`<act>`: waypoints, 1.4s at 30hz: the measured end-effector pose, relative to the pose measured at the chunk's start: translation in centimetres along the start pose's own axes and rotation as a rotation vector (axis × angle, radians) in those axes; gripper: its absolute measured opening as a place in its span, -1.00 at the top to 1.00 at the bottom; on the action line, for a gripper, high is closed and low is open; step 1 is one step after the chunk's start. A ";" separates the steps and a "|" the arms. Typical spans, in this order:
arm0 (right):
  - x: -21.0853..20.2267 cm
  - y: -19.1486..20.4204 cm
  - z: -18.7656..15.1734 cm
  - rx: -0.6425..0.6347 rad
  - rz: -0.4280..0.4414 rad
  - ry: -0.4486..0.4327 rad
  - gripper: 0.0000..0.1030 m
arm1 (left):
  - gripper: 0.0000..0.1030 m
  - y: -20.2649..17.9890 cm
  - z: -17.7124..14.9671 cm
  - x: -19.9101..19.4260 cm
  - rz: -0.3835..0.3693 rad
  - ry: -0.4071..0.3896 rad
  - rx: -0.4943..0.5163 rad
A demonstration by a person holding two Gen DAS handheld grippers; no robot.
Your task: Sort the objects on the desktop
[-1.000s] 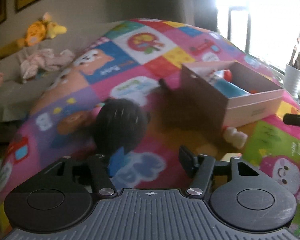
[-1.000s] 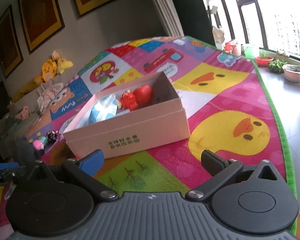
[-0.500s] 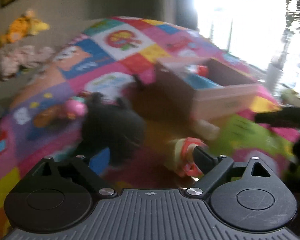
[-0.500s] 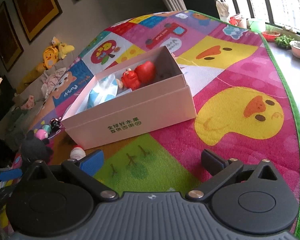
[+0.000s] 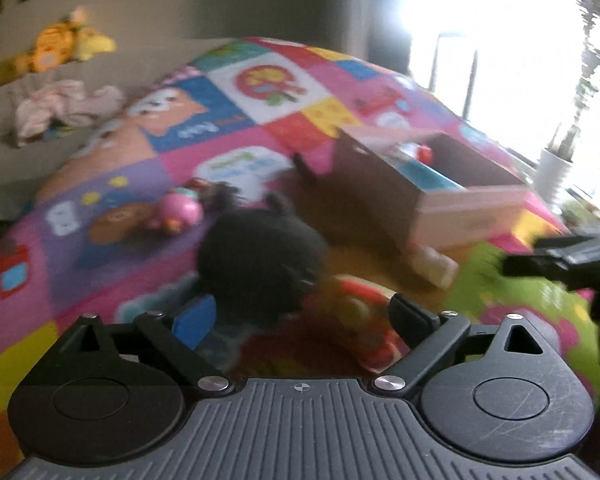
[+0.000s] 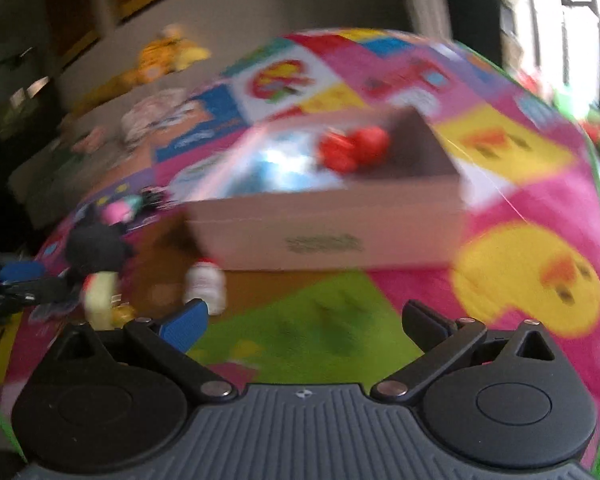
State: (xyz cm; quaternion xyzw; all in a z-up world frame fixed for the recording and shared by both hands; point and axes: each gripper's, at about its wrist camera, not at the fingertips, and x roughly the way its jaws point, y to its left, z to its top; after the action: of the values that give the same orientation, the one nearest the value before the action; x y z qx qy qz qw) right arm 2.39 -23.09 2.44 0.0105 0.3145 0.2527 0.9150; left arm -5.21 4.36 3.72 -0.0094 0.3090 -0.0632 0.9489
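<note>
Both grippers wide: left gripper (image 5: 302, 314) jaws opening, black plush (image 5: 260, 264) and red-yellow toy (image 5: 364, 312) lying loose between them on the mat (image 5: 112, 280); right gripper (image 6: 304, 320) empty. White bottle (image 6: 205, 282) mid-mat, just before the box (image 6: 332, 232). Box sits toward the mat's far edge, red toys (image 6: 356, 148) inside.

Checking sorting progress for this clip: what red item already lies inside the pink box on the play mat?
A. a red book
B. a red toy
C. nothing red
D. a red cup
B: the right wrist view shows a red toy lying inside the open pink box, next to something blue and white.
</note>
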 end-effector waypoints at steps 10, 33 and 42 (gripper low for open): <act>5.4 5.0 1.2 -0.178 -0.022 0.126 -0.05 | -0.93 -2.1 -1.4 1.4 -0.149 0.055 0.059; 0.3 -3.8 -1.5 0.126 -0.225 -0.022 -0.58 | -0.85 -0.9 0.6 4.2 -0.302 0.122 0.026; 1.6 0.5 0.3 -0.004 -0.120 0.013 -0.59 | -0.26 -2.9 0.4 5.3 -0.112 0.097 0.069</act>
State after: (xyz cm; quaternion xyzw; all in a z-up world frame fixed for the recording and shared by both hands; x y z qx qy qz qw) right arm 3.45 -21.87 1.85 -0.0120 0.3198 0.1981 0.9265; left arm -1.06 0.81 1.10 0.0090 0.3512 -0.1271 0.9276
